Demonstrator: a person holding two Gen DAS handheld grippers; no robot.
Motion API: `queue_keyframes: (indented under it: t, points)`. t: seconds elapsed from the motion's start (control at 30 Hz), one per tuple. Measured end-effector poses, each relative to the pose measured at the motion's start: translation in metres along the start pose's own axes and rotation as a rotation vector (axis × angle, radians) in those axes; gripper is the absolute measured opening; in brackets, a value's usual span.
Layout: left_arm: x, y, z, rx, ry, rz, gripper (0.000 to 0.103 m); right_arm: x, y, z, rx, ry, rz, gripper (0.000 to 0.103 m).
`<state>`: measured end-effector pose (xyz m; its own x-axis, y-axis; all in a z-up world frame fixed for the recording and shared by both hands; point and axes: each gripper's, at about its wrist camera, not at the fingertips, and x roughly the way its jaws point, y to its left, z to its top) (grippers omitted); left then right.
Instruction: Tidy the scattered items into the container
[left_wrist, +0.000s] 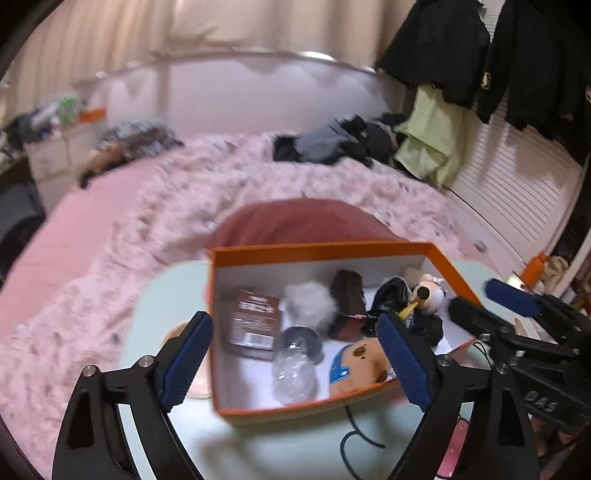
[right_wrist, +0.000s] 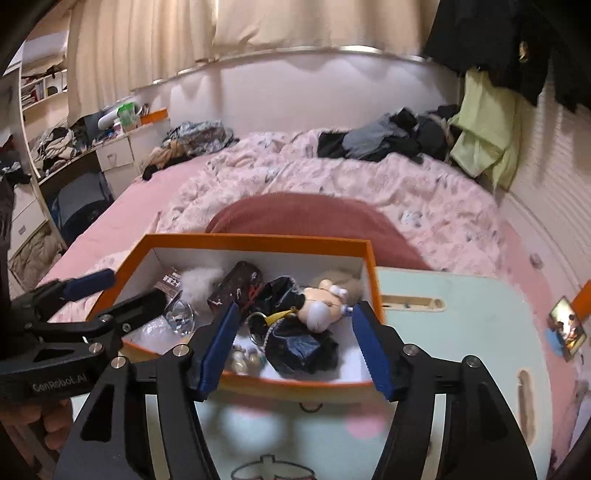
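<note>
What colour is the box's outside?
Orange, with a white inside; the box shows best in the right wrist view.

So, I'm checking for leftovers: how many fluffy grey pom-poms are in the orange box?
1: the grey pom-pom lies near the orange box's back wall, between a brown packet and a dark case. Others may be hidden.

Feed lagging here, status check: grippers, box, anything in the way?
Left gripper open, empty. Right gripper open, empty. Orange box holds items, doll inside. Nothing in the way.

Cookie plush (left_wrist: 364, 363) partly behind box wall (left_wrist: 369, 392).
</note>
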<state>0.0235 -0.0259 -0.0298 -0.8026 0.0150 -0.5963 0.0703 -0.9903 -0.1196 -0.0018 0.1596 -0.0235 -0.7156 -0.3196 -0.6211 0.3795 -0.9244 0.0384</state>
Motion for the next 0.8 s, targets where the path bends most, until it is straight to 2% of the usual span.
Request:
queue_keyframes:
  t: [0.07, 0.17, 0.27, 0.37, 0.53, 0.63, 0.7, 0.77, 0.8]
  points:
    - [-0.019, -0.004, -0.008, 0.007, -0.033, -0.015, 0.096, -0.02, -0.001, -0.008, 0.014, -0.037, 0.003, 0.066]
    - [-0.035, -0.015, -0.031, 0.036, -0.017, -0.071, 0.101, -0.043, -0.006, -0.026, 0.027, -0.065, -0.015, 0.079]
    - [-0.036, -0.029, -0.059, 0.076, 0.043, -0.113, 0.101, -0.054, -0.012, -0.05, 0.039, -0.031, -0.039, 0.081]
    - [-0.026, -0.036, -0.075, 0.057, 0.084, -0.12, 0.101, -0.053, -0.021, -0.074, 0.051, 0.053, -0.036, 0.081]
    - [0.002, -0.038, -0.088, 0.005, 0.214, -0.057, 0.101, -0.043, -0.025, -0.097, 0.029, 0.12, -0.106, 0.081]
    - [0.006, -0.039, -0.095, 0.024, 0.204, 0.006, 0.102, -0.031, -0.034, -0.109, 0.065, 0.191, -0.077, 0.081]
    - [0.009, -0.044, -0.098, 0.053, 0.21, 0.044, 0.102, -0.031, -0.037, -0.111, 0.075, 0.194, -0.085, 0.083]
    - [0.013, -0.051, -0.1, 0.091, 0.225, 0.075, 0.103, -0.03, -0.039, -0.112, 0.084, 0.197, -0.084, 0.09]
    - [0.013, -0.053, -0.1, 0.1, 0.224, 0.064, 0.103, -0.029, -0.039, -0.114, 0.081, 0.202, -0.083, 0.103]
